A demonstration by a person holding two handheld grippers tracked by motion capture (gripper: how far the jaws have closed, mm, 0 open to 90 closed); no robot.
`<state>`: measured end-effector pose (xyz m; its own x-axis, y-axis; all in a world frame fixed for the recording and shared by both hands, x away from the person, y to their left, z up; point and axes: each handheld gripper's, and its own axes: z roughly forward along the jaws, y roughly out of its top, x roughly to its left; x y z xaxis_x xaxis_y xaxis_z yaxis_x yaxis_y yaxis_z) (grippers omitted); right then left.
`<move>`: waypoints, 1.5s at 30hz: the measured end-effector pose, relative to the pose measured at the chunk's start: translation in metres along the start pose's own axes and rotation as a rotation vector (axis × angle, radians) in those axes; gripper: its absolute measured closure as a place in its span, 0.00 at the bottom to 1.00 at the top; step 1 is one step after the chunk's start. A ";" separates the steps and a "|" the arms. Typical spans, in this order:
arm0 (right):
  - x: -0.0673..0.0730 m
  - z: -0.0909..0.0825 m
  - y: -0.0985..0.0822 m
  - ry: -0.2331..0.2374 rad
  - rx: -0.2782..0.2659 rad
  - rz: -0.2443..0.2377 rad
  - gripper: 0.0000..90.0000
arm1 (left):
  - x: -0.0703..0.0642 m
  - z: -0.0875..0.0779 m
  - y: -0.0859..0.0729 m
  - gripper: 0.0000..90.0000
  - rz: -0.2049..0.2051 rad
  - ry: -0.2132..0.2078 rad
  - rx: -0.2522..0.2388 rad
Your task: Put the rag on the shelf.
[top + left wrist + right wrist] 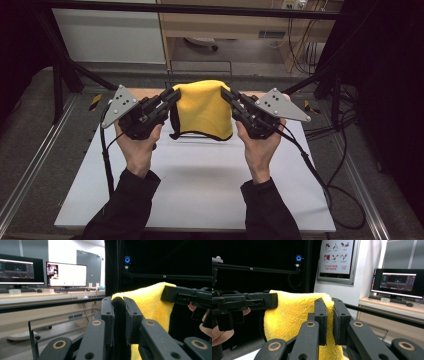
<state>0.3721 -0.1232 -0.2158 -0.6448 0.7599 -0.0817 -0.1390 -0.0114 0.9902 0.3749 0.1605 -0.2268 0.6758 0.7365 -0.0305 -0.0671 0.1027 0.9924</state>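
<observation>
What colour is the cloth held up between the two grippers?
Yellow, with a dark edging; the cloth shows best in the high view.

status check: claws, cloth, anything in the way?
Left claw shut on yellow terry cloth, right claw shut on its opposite top corner. Cloth lifted, hanging above white table. Nothing in the way.

I see a fuzzy, matt yellow terry cloth (202,107) with dark edging, matt black plastic on each gripper, and a smooth, matt white table (200,185).
</observation>
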 end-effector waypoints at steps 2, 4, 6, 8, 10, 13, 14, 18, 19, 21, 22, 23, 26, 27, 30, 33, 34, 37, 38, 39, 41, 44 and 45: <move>0.000 0.002 0.005 -0.001 -0.009 -0.002 0.93 | 0.001 0.001 0.004 0.89 -0.002 0.002 -0.013; 0.000 0.003 0.008 -0.003 -0.015 -0.010 0.93 | 0.002 0.002 0.008 0.89 -0.001 0.006 -0.020; 0.000 0.005 0.012 -0.004 -0.024 -0.010 0.93 | 0.003 0.003 0.012 0.89 0.004 0.010 -0.028; 0.000 0.007 0.016 -0.006 -0.033 -0.013 0.93 | 0.004 0.005 0.016 0.89 0.004 0.009 -0.036; -0.001 0.009 0.021 -0.009 -0.039 -0.018 0.93 | 0.004 0.006 0.020 0.89 0.006 0.009 -0.047; -0.001 0.012 0.028 -0.017 -0.051 -0.025 0.93 | 0.005 0.008 0.026 0.89 0.010 0.012 -0.055; -0.002 0.013 0.030 -0.020 -0.053 -0.028 0.93 | 0.006 0.009 0.027 0.89 0.011 0.013 -0.058; -0.003 0.017 0.038 -0.021 -0.068 -0.034 0.93 | 0.007 0.012 0.036 0.89 0.010 0.017 -0.073; -0.004 0.018 0.041 -0.021 -0.072 -0.034 0.93 | 0.008 0.012 0.039 0.89 0.011 0.018 -0.077; -0.005 0.020 0.045 -0.024 -0.077 -0.038 0.93 | 0.008 0.014 0.043 0.89 0.013 0.018 -0.085; -0.005 0.021 0.048 -0.025 -0.080 -0.040 0.93 | 0.008 0.014 0.045 0.89 0.016 0.019 -0.088; -0.006 0.022 0.050 -0.027 -0.084 -0.043 0.93 | 0.008 0.015 0.047 0.89 0.019 0.019 -0.091; -0.008 0.026 0.057 -0.031 -0.094 -0.051 0.93 | 0.009 0.017 0.055 0.89 0.024 0.024 -0.103; -0.008 0.028 0.060 -0.031 -0.096 -0.052 0.93 | 0.010 0.017 0.057 0.89 0.027 0.026 -0.105; -0.009 0.032 0.065 -0.033 -0.105 -0.061 0.93 | 0.012 0.019 0.063 0.89 0.030 0.029 -0.109; -0.011 0.036 0.068 -0.037 -0.109 -0.060 0.93 | 0.016 0.023 0.069 0.89 0.029 0.035 -0.111; -0.012 0.038 0.069 -0.040 -0.109 -0.061 0.93 | 0.017 0.025 0.070 0.89 0.032 0.041 -0.108; -0.015 0.044 0.072 -0.044 -0.109 -0.061 0.93 | 0.021 0.030 0.075 0.89 0.037 0.050 -0.106; -0.016 0.045 0.073 -0.046 -0.110 -0.061 0.93 | 0.022 0.031 0.077 0.89 0.033 0.051 -0.105; -0.018 0.047 0.074 -0.046 -0.111 -0.062 0.93 | 0.024 0.033 0.078 0.89 0.034 0.054 -0.104; -0.021 0.051 0.075 -0.048 -0.113 -0.055 0.93 | 0.027 0.038 0.082 0.89 0.038 0.059 -0.098; -0.025 0.057 0.077 -0.055 -0.113 -0.044 0.93 | 0.031 0.044 0.085 0.89 0.047 0.071 -0.097; -0.027 0.059 0.078 -0.058 -0.111 -0.045 0.93 | 0.031 0.044 0.085 0.89 0.047 0.071 -0.097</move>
<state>0.4234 -0.1060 -0.1294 -0.5922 0.7974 -0.1157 -0.2507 -0.0458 0.9670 0.4225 0.1629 -0.1381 0.6167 0.7872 0.0044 -0.1710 0.1285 0.9768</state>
